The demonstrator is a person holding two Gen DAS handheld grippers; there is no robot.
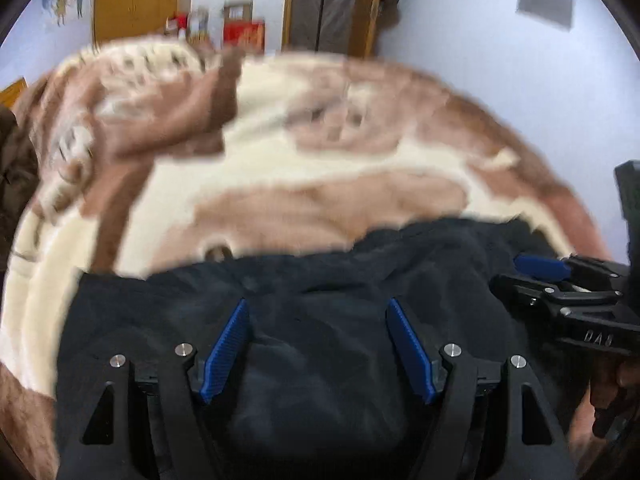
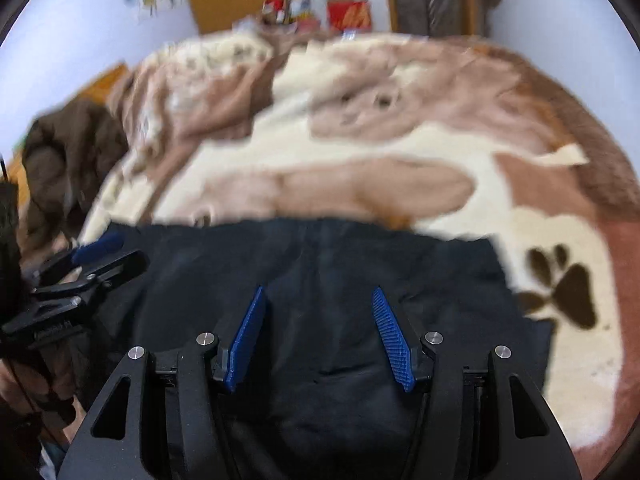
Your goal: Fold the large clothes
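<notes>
Black garment [image 1: 304, 320] lying flat on the near edge of a brown-and-cream fleece blanket [image 1: 280, 152].
Its long axis is running left to right, far edge facing the room; left gripper [image 1: 318, 344] and right gripper [image 2: 320, 336] are hovering over it side by side, jaws spread wide, gripping nothing.

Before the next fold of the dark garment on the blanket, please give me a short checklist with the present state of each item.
1. Left tongs open, nothing pinched: ok.
2. Right tongs open, nothing pinched: ok.
3. Dark garment lies on the brown and cream blanket: ok.
4. Garment lies smooth: not ok, wrinkles show.
5. Garment's near edge in view: cannot tell, the tongs hide it.
6. Both tongs over the garment, side by side and apart: ok.
</notes>
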